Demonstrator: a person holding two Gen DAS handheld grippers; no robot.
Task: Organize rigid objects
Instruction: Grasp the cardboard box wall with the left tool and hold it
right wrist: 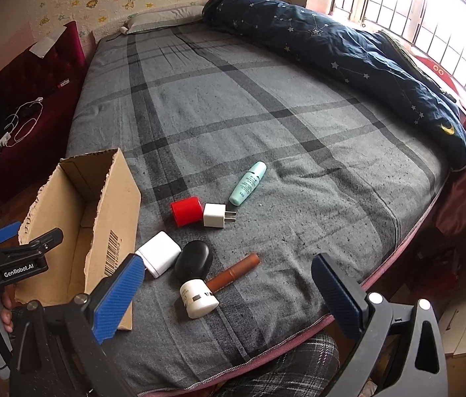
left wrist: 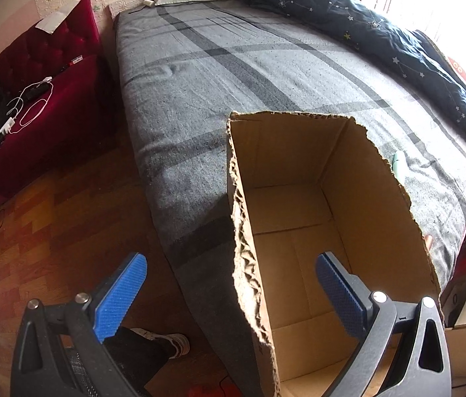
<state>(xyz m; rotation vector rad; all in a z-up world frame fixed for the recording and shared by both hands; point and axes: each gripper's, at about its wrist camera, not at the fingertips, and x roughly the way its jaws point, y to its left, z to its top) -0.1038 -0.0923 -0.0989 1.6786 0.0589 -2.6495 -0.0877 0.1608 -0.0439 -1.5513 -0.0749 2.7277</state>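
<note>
Right wrist view: right gripper [right wrist: 229, 287], jaws wide and empty, hovers over the white cylindrical jar [right wrist: 198, 298]; left gripper [left wrist: 229, 289], likewise agape, straddles the torn brown cardboard box [left wrist: 299, 231] wall. Nothing looks packed yet; next, grasp the jar and carry it toward nine o'clock.

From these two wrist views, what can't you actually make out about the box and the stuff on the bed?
- Left wrist view: the cardboard box wall hides nearly all the items; only a sliver of the mint tube shows.
- Right wrist view: the box's floor is mostly hidden behind its near wall.
- Right wrist view: the brown tube end is covered by the white jar.
- Right wrist view: print on the mint tube is too small to read.
</note>
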